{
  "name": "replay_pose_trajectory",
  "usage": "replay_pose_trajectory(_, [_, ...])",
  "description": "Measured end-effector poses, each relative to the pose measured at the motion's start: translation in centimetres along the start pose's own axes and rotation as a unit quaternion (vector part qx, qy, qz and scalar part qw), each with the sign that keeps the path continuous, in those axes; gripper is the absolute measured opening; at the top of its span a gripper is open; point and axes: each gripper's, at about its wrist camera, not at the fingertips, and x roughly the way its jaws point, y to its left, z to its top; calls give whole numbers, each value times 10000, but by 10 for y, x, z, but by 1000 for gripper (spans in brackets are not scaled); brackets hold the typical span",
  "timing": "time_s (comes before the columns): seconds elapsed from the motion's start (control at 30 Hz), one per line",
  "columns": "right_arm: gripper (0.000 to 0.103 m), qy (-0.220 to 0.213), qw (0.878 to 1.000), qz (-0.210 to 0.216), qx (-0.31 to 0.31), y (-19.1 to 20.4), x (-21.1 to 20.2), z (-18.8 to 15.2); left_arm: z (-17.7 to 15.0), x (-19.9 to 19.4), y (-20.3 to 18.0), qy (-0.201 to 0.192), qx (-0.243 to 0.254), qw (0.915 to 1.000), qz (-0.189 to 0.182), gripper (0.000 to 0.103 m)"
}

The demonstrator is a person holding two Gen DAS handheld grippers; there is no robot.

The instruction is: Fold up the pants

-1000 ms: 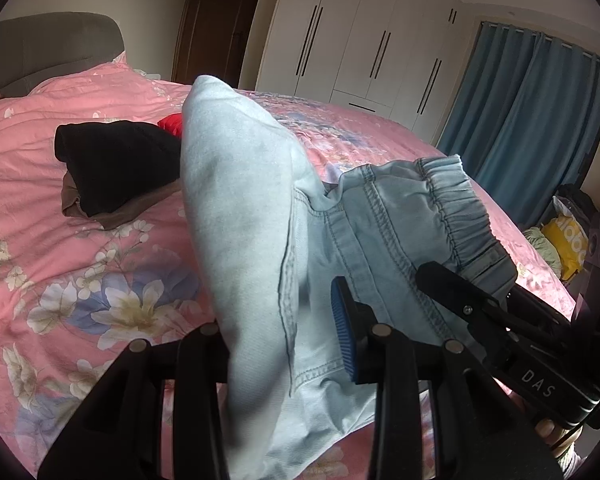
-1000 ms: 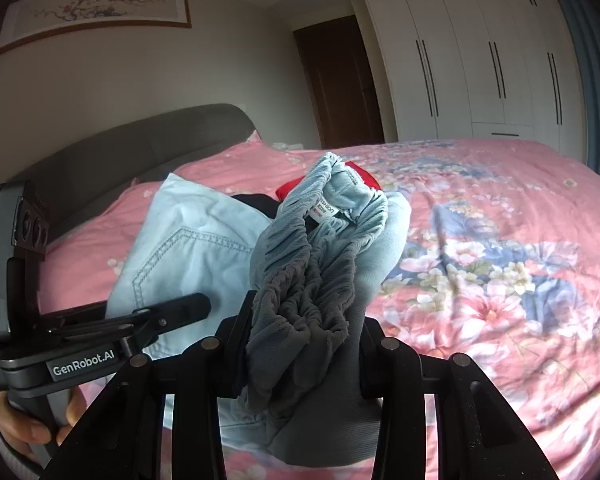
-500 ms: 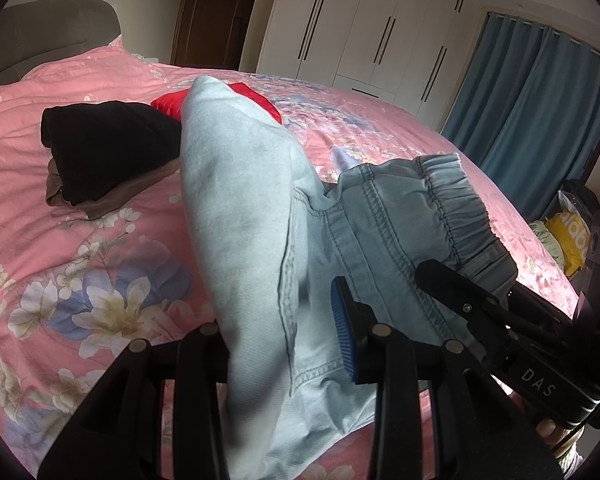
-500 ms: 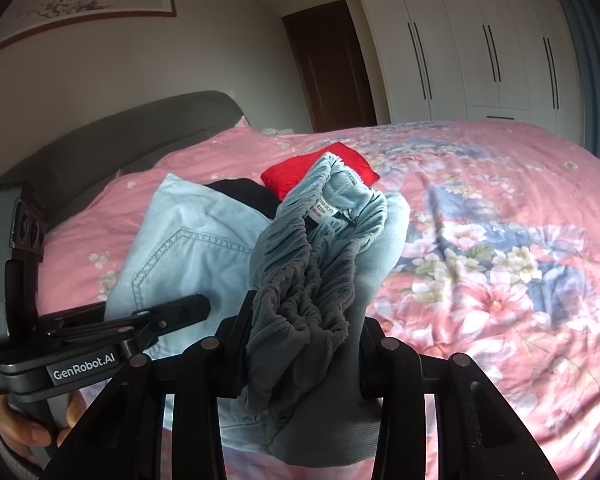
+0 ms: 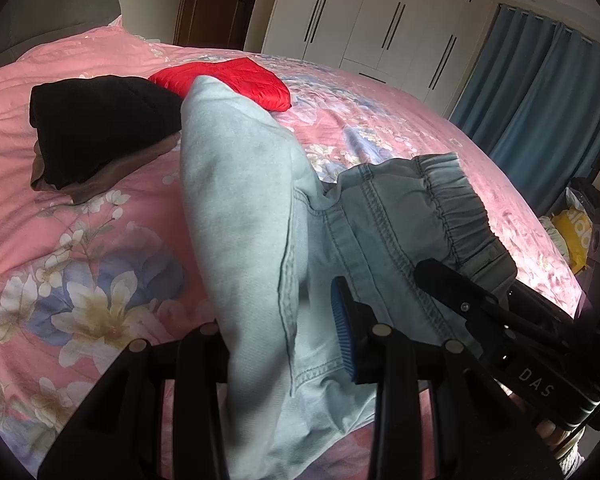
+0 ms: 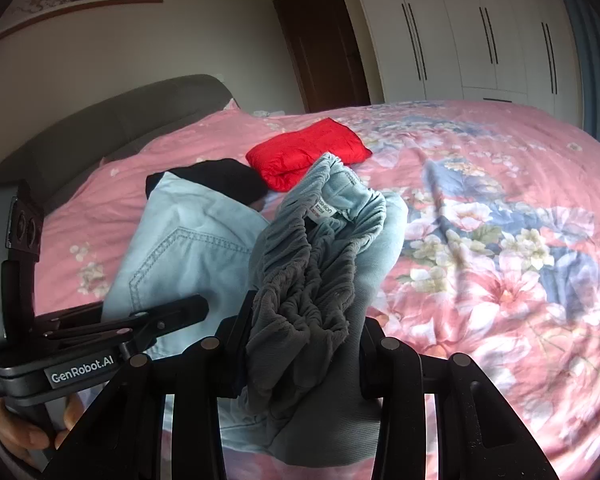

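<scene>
Bed (image 5: 80,208) first: pink floral cover, and the pants (image 5: 244,208) hang above it, bunched between your two tongs. They look like soft pale denim, limp and light but bulky when doubled, likely to sag and slide unless you hold at seams. Left tongs (image 5: 280,344) are clenched on a folded edge; right tongs (image 6: 300,344) are clenched on the gathered elastic waistband (image 6: 320,248), probably your firmest hold.

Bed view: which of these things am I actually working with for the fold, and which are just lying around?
In the job:
- light blue pants, bunched and held up over the bed
- left gripper, jaws shut on the pants
- right gripper, jaws shut on the elastic waistband

Lying about:
- red folded item
- black garment on a brown one
- floral bedspread
</scene>
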Motion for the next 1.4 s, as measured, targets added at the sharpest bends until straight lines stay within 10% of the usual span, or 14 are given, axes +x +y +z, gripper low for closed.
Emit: replay_pose_trajectory(1.4, [41, 579, 9982, -86, 123, -14, 65, -12, 6, 78, 31, 463, -228, 9985, 198, 34])
